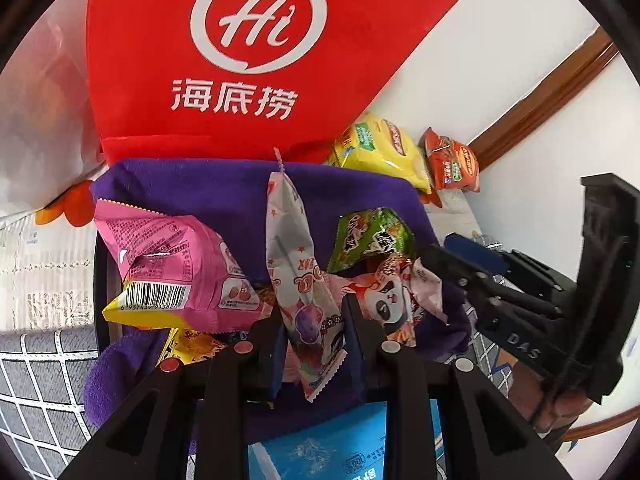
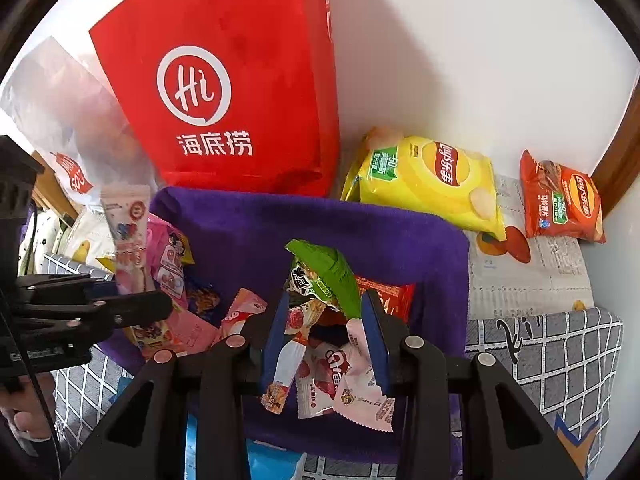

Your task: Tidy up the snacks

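1. Left tool (image 1: pixel 310 336) closed narrow on a long white-and-pink snack packet (image 1: pixel 298 280); packet standing on edge between the blue pads, long axis running away from the camera, far crimped end up toward the red bag (image 1: pixel 240 60), serrated near end hanging below the fingers.
2. Right tool (image 2: pixel 326 344) clamped on a bunch of small packets: a green packet (image 2: pixel 328 276) sticking up and away, a pale pink wrapper (image 2: pixel 360 396) and a thin orange-tipped stick packet (image 2: pixel 280 376) dangling down toward the camera.
3. Just beside the left tool, lying on the purple towel (image 1: pixel 200 192): a pink packet (image 1: pixel 176 268), barcode side up, and a panda-print packet (image 1: pixel 390 300), partly covered by the fingers.
4. Red packet (image 2: pixel 390 296) half hidden behind the right tool; print unreadable.
5. Beyond the towel, against the wall: yellow chip bag (image 2: pixel 432 180) lying flat, long axis across the view, and an orange chip bag (image 2: pixel 560 200) well apart to its right.
6. Blue box (image 1: pixel 332 448) under the left tool, cut off by the frame edge.
7. Counter under the towel hard to make out; only a checked cloth (image 2: pixel 560 352) visible.
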Demonstrator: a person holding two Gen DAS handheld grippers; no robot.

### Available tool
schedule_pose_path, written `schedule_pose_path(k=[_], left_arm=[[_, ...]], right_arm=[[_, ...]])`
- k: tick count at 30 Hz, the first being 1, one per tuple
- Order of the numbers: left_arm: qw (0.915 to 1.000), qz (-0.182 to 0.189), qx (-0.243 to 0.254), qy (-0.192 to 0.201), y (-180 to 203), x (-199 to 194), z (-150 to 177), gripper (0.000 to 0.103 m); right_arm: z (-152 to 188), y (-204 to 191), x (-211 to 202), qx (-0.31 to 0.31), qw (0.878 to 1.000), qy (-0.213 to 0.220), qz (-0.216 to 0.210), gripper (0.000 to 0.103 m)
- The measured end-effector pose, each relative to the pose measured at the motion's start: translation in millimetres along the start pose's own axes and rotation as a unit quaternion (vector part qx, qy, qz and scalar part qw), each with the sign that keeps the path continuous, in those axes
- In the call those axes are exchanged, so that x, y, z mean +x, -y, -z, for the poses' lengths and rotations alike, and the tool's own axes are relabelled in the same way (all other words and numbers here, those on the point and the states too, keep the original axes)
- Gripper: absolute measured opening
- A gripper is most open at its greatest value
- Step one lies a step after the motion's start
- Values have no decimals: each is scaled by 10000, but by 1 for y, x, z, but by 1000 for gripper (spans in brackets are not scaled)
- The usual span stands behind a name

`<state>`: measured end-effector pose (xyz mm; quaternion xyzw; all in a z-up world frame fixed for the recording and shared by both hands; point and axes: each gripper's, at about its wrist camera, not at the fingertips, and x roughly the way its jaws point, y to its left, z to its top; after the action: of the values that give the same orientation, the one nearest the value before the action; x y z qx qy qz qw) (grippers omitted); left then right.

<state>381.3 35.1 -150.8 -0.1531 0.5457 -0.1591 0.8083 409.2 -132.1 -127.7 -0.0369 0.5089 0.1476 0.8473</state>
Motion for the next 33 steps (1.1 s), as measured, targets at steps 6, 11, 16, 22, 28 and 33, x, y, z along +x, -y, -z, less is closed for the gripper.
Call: schedule_pose_path(k=[6, 11, 16, 22, 28, 33], left_arm=[[9999, -74, -51, -46, -1, 8, -1, 25], [9998, -109, -129, -39, -6, 7, -1, 25], [9997, -133, -192, -42, -13, 3, 0, 25], [9998, -109, -133, 65, -10, -5, 1, 29], [9995, -169, -128, 220, -10, -17, 0, 43], [9995, -186, -88, 242, -9, -24, 0, 50]], right_arm=[[0, 0, -2, -17, 10000, 25, 4, 38], [0, -1, -4, -15, 10000, 41, 21, 38], [0, -1, -4, -21, 10000, 29, 24, 38], [1, -2, -8, -19, 10000, 80, 32, 38], [1, -6, -13, -31, 9999, 140, 32, 38], [1, -10, -20, -66, 9997, 218, 67, 38]])
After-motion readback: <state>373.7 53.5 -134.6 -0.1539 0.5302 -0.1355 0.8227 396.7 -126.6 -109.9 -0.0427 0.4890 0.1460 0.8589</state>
